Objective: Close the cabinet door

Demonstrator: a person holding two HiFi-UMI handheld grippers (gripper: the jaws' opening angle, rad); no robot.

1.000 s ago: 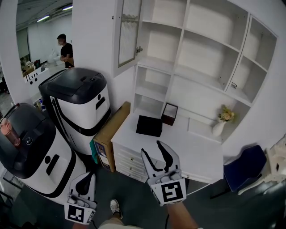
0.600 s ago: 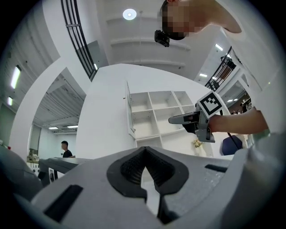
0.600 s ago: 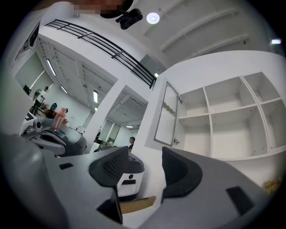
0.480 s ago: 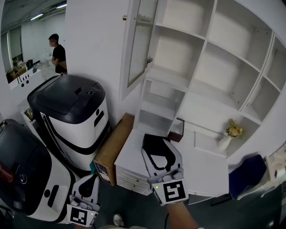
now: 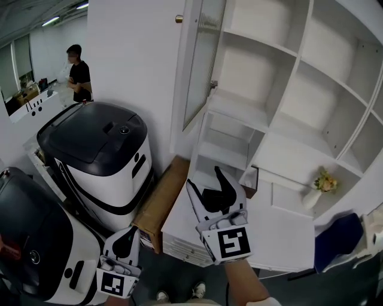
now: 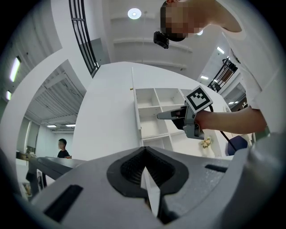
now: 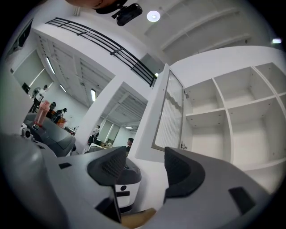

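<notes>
The white cabinet door (image 5: 200, 66) with a ribbed glass pane stands open, swung out to the left of the white shelf unit (image 5: 281, 89). It has a small knob (image 5: 179, 18) near its top edge. My right gripper (image 5: 204, 178) is held up below and in front of the door, apart from it. Its jaws are opening and nothing is between them. In the right gripper view the door (image 7: 170, 112) shows just above the parted pads (image 7: 109, 166). My left gripper (image 5: 125, 238) hangs low at the left, shut and empty. In the left gripper view its pads (image 6: 134, 167) meet.
Two black-and-white machines (image 5: 99, 155) (image 5: 30, 239) stand at the left, with a cardboard box (image 5: 164, 200) leaning between them and a white desk (image 5: 281, 233). A vase of flowers (image 5: 320, 185) sits on the desk. A blue chair (image 5: 338, 239) is at the right. A person (image 5: 76, 72) stands far back.
Both grippers have moved forward toward the cabinet, so the door and shelves look larger and nearer. The right gripper's jaws stand wider apart than before.
</notes>
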